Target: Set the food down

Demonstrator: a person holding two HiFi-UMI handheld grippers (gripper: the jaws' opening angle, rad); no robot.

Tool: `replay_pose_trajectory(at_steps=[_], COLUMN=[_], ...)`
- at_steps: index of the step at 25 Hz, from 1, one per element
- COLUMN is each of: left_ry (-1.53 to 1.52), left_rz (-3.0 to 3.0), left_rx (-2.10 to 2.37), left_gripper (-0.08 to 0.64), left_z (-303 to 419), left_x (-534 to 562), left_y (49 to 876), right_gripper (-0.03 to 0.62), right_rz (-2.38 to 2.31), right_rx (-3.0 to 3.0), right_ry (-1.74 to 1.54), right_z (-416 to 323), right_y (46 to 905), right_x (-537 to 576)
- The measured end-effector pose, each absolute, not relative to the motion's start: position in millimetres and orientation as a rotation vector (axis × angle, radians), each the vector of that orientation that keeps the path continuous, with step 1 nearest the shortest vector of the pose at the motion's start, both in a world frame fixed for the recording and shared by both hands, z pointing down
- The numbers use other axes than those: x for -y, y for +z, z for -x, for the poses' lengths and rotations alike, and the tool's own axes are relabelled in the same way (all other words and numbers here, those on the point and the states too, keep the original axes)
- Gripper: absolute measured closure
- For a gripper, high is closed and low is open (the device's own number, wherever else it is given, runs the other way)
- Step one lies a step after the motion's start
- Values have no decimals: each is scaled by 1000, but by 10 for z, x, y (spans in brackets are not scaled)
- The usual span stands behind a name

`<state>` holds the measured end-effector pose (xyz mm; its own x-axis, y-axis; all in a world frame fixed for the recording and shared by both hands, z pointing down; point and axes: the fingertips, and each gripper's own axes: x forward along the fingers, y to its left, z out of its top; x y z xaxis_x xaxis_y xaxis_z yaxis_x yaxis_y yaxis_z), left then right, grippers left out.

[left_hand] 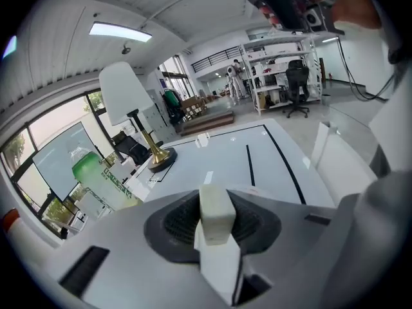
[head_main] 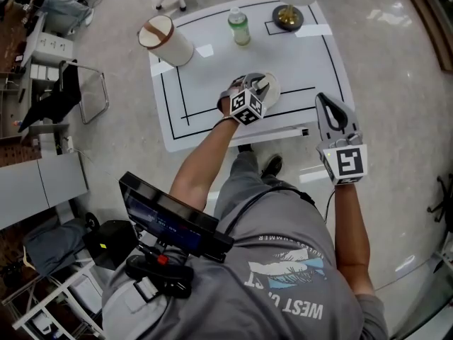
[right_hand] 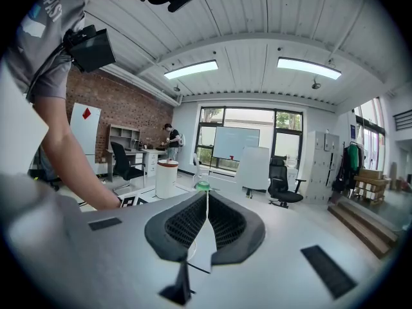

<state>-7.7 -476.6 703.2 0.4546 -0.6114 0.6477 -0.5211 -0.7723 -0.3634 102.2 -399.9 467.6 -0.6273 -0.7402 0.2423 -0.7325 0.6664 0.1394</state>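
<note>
One pale food block (left_hand: 215, 211) clamped in left hand-held gripper (head_main: 258, 87), mid-frame over worktop (head_main: 212, 76). Right hand-held gripper (head_main: 327, 103) pinched shut, empty, lower right. Set-down apparently not yet done; next, likely: lower, then release.

I stand in an open-plan office that doubles as a test lab. A brick wall (right_hand: 122, 108) backs a desk (right_hand: 145, 153) with a swivel chair (right_hand: 122, 163). A whiteboard (right_hand: 235, 143) stands before tall windows (right_hand: 283, 122), under strip lights (right_hand: 309, 67). Shelving racks (left_hand: 273, 69) hold equipment. My white worktop (head_main: 212, 83) carries black tape lines (left_hand: 249, 166) and stands on a polished floor (head_main: 396, 69).
</note>
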Motion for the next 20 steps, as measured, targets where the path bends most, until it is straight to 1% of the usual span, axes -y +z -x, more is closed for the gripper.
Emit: replay_pose_trajectory(at_steps=[20], left_ry=[-1453], left_rz=[2232], left_rx=[-753], left_gripper=[454], left_z=[61], left_x=[4738], left_y=[7403], right_gripper=[584], right_rz=[-1153], right_rx=[2593], right_ry=[-6], right_z=[-1025], right_y=[4842], right_x=[3977])
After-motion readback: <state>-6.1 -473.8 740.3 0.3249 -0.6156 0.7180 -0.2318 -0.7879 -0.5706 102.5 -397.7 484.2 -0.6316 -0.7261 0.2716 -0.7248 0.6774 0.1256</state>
